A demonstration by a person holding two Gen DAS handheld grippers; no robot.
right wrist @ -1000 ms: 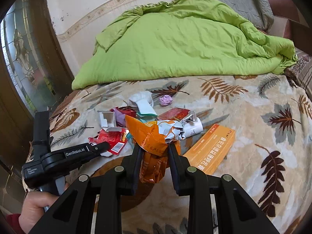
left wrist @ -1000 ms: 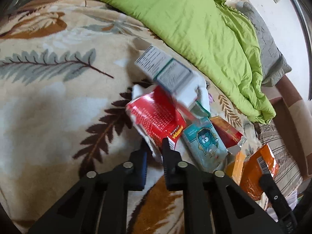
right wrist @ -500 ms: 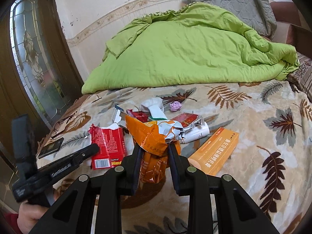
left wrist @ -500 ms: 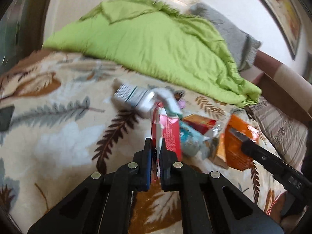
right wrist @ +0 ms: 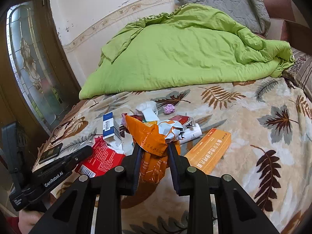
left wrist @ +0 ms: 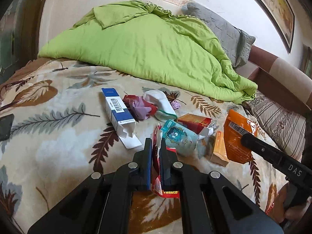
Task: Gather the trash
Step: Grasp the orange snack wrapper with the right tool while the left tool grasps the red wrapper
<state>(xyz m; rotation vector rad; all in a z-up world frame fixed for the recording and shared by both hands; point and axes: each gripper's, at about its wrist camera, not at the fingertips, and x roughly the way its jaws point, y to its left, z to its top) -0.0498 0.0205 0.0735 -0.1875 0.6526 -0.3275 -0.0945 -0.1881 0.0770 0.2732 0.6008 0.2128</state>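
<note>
My left gripper (left wrist: pixel 155 146) is shut on a torn red wrapper (left wrist: pixel 157 165) and holds it edge-on above the bed; the wrapper also shows in the right wrist view (right wrist: pixel 101 159). My right gripper (right wrist: pixel 154 148) is shut on a crumpled orange snack bag (right wrist: pixel 151 136), which also shows in the left wrist view (left wrist: pixel 237 134). Trash lies on the leaf-print blanket (right wrist: pixel 253 117): a blue-and-white box (left wrist: pixel 119 115), a teal cartoon packet (left wrist: pixel 178 138), a red carton (left wrist: pixel 195 121), an orange box (right wrist: pixel 209 151), a white tube (right wrist: pixel 192 133), a purple paper ball (right wrist: pixel 169 108).
A green duvet (right wrist: pixel 185 52) and grey pillow (right wrist: pixel 224 2) fill the far side of the bed. A dark phone (left wrist: pixel 5 126) lies near the left bed edge. A striped cushion (left wrist: pixel 278 124) sits at the right. A glass door (right wrist: pixel 29 62) stands left of the bed.
My left gripper has lifted the red wrapper off the pile and pulled back, turning it edge-on. The blue-and-white box now lies uncovered on the blanket. The right gripper has risen slightly with the orange bag.
</note>
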